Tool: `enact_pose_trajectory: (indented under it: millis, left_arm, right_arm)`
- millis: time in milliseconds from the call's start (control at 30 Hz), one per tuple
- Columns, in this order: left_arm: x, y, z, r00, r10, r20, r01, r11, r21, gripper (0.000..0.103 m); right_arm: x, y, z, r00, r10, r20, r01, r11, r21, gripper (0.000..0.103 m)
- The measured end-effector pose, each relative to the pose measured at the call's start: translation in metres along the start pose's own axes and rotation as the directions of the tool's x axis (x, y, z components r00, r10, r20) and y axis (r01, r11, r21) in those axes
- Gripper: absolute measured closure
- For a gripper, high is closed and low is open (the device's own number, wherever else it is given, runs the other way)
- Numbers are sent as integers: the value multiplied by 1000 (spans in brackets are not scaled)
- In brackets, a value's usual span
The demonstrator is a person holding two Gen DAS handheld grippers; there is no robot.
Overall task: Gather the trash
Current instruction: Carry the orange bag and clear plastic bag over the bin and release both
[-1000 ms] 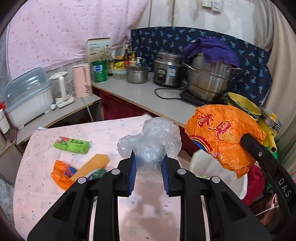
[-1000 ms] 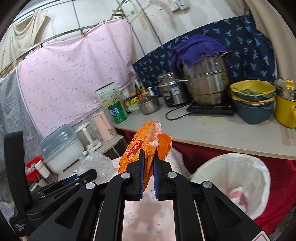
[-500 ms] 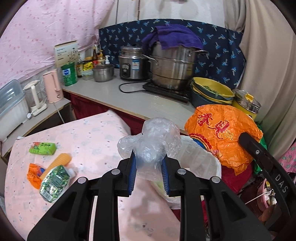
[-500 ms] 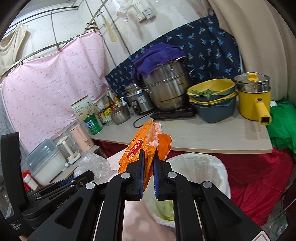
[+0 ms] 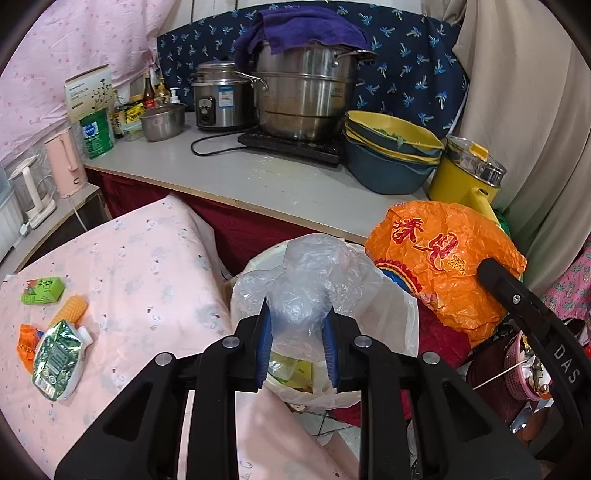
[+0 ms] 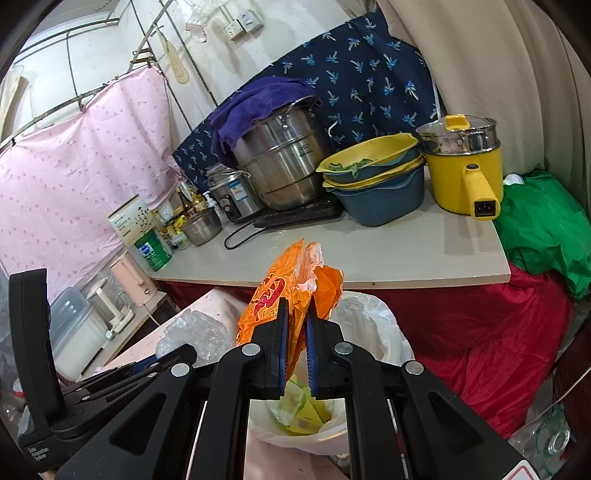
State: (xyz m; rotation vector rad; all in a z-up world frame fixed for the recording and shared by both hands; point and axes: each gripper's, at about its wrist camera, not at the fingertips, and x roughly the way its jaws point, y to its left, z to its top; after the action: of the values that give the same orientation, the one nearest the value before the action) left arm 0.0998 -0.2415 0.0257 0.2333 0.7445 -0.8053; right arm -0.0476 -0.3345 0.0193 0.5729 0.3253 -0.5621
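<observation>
Gripping a crumpled clear plastic bag (image 5: pixel 299 291) between its blue pads (image 5: pixel 263 343), the left gripper (image 5: pixel 297 345) holds its load above the mouth of a white-lined trash bin (image 5: pixel 402 325). The jaws stand narrow, pressed against the bunched film on both sides. In the right wrist view, the right gripper (image 6: pixel 294 343) has its jaws almost together, pinching a thin fold of an orange plastic bag (image 6: pixel 291 284) printed with red characters; the bag rises above the fingertips and hangs over the bin's near rim (image 6: pixel 373 321). The same orange bag (image 5: pixel 443 266) appears at right in the left wrist view, just beside the clear bag and partly over the bin.

Inside the bin, yellow-green scraps (image 6: pixel 303 410) are visible at the bottom of the liner. The bin stands on the floor between a table covered with a pink cloth (image 5: pixel 147 266) and a counter draped in red fabric (image 5: pixel 266 229).

On the pink cloth, well apart from the bin, lie four items: a green carton (image 5: pixel 42 291), a yellow ridged cylinder (image 5: pixel 72 308), a green foil pouch with a white spout (image 5: pixel 59 356), and a small orange wrapper (image 5: pixel 24 345) partly under the pouch.

On the counter stand a steel steamer pot (image 5: pixel 306 99) topped by a purple towel (image 5: pixel 299 31), stacked yellow and blue basins (image 5: pixel 391 155), and a yellow electric pot (image 5: pixel 469 177).
</observation>
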Motion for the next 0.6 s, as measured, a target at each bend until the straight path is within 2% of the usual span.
enact_pose_trajectory:
  millis: [333, 467, 500, 600]
  left_arm:
    - [32, -15, -2, 999, -35, -41, 36, 999, 12, 79]
    - [40, -15, -3, 998, -46, -46, 47, 999, 3, 75]
    - [42, -15, -3, 998, -45, -47, 45, 999, 1, 73]
    - [46, -12, -3, 998, -36, -50, 36, 999, -12, 56]
  right_arm:
    - [16, -21, -3, 999, -23, -23, 24, 999, 27, 95]
    - [21, -26, -4, 999, -26, -34, 28, 999, 33, 94]
    - [23, -26, -5, 999, -26, -37, 27, 999, 33, 94]
    - [27, -25, -5, 999, -24, -43, 25, 999, 30, 94]
